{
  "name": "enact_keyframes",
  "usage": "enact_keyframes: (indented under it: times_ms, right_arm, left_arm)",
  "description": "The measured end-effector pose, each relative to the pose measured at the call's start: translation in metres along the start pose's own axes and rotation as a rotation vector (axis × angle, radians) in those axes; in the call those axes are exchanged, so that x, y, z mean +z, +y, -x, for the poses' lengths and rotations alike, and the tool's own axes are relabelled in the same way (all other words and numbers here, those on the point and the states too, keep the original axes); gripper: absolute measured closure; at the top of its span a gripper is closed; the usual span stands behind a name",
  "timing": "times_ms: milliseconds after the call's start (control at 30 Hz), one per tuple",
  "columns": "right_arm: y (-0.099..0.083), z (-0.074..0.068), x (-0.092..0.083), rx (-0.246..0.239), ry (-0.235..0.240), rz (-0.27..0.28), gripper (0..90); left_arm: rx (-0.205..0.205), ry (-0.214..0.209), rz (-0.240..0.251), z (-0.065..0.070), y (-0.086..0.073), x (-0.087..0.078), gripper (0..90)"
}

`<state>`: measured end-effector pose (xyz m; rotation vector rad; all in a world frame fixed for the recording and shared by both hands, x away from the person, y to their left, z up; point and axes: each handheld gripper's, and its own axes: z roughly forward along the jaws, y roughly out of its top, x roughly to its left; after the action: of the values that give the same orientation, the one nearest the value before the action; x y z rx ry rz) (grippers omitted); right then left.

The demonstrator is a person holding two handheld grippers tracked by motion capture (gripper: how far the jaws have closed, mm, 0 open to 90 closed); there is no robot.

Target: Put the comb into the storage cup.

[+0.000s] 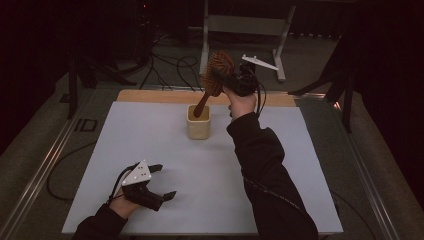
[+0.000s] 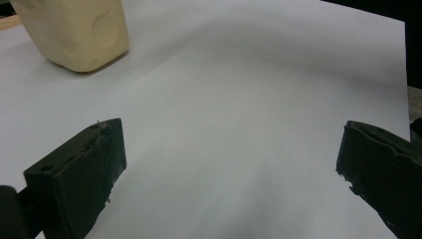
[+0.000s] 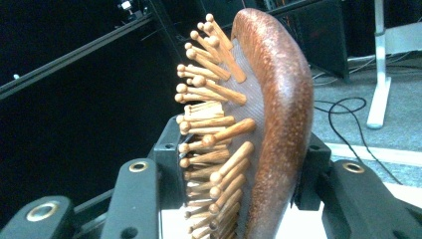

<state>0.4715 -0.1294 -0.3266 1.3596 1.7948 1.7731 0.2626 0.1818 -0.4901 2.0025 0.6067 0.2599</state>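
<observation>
Wooden hairbrush [image 1: 214, 80]: reddish-brown oval head with a speckled, glossy back, a padded face set with pale wooden pins ending in rounded knobs, and a slimmer handle of the same wood. The right gripper [image 1: 231, 80] pinches the head, jaws pressed on its two sides; in the right gripper view the brush [image 3: 268, 124] stands edge-on between the black jaws, pins facing left, curved back to the right. Position: at about 12 o'clock on the white table sheet [image 1: 210, 165], held over the cream cup [image 1: 198, 121]. Long axis runs steeply, tilted: head up toward 1 o'clock, handle pointing down toward 7 o'clock with its end inside the cup's mouth. Cannot tell whether the handle touches the cup's bottom. The left gripper [image 1: 165, 182] rests at about 7 o'clock on the sheet, well apart from the cup, jaws spread wide with nothing between them; the left gripper view shows the cup [image 2: 74, 32] at upper left.
</observation>
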Motion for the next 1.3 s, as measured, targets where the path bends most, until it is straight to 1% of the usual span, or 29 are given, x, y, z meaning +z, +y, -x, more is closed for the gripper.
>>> enact_keyframes:
  times_ms: [167, 367, 467, 633, 733, 767, 933, 1300]
  right_arm:
    - [-0.01, 0.004, 0.009, -0.001, -0.013, -0.027, 52.2]
    - [-0.022, 0.009, 0.018, 0.015, -0.003, -0.042, 52.2]
    - [-0.028, 0.01, 0.021, 0.012, -0.008, -0.058, 52.2]
    - [-0.037, 0.014, 0.027, 0.033, -0.007, -0.072, 52.2]
    - [-0.043, 0.015, 0.03, 0.032, -0.01, -0.085, 52.2]
    - [-0.044, 0.015, 0.031, 0.035, -0.008, -0.087, 52.2]
    - [-0.053, 0.017, 0.036, 0.053, -0.005, -0.099, 52.1]
    - [-0.067, 0.023, 0.042, 0.067, -0.006, -0.129, 52.0]
  left_arm:
    - [0.0, -0.008, -0.002, 0.001, -0.001, 0.001, 0.0]
    - [0.006, -0.012, 0.002, 0.001, -0.001, 0.001, 0.0]
    - [0.009, -0.012, 0.002, 0.002, -0.001, 0.001, 0.0]
    - [0.011, -0.01, 0.0, 0.001, -0.001, 0.002, 0.0]
    - [0.011, -0.01, 0.003, 0.001, -0.001, 0.001, 0.0]
    - [0.01, -0.009, 0.009, 0.001, -0.001, 0.001, 0.0]
    - [0.015, -0.016, 0.008, 0.002, -0.001, 0.001, 0.0]
    - [0.014, -0.019, 0.005, 0.001, -0.002, 0.002, 0.0]
